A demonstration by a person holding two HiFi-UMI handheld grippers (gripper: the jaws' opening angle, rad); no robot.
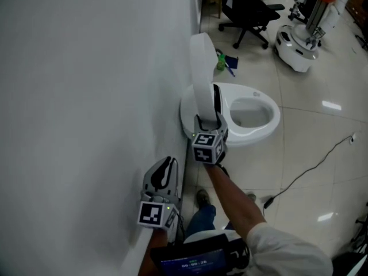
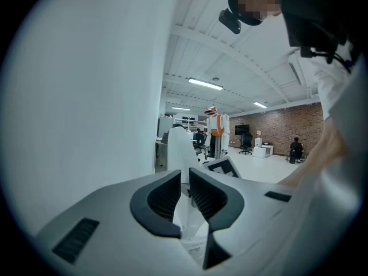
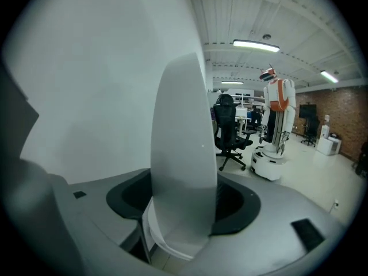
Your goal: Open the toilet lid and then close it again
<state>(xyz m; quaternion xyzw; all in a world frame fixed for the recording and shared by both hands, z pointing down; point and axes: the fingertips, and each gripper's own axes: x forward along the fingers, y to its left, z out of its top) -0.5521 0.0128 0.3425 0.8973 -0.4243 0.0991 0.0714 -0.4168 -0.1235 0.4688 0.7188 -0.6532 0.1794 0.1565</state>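
Toilet lid (image 1: 201, 68): I find it raised, standing on edge at the wall side of the toilet bowl (image 1: 270, 117), its broad face turned toward the open basin and its back close to the wall (image 1: 86, 96). The seat beneath it lies down on the bowl's rim. Right gripper (image 1: 208, 121): it sits at the near end of the bowl, at the lid's near edge, with one jaw on either side of the panel. In the right gripper view the lid fills the gap between the pads, so I record the fingers as clamped on the lid. Its marker cube faces up, just nearer to me than the bowl, on a bare forearm (image 1: 238, 203). Left gripper (image 1: 168, 167): it is held nearer to me than the bowl and apart from it, hard against the wall. Its jaws are drawn together down to a thin slit with nothing in it, and it touches no part of the toilet. On the floor beyond the far end of the bowl stands a green bottle (image 1: 221, 62). Well past that are a black office chair (image 1: 247, 10) and a white wheeled robot (image 1: 302, 36). A dark cable (image 1: 310, 165) runs across the tiles on the bowl's open side, away from the wall.
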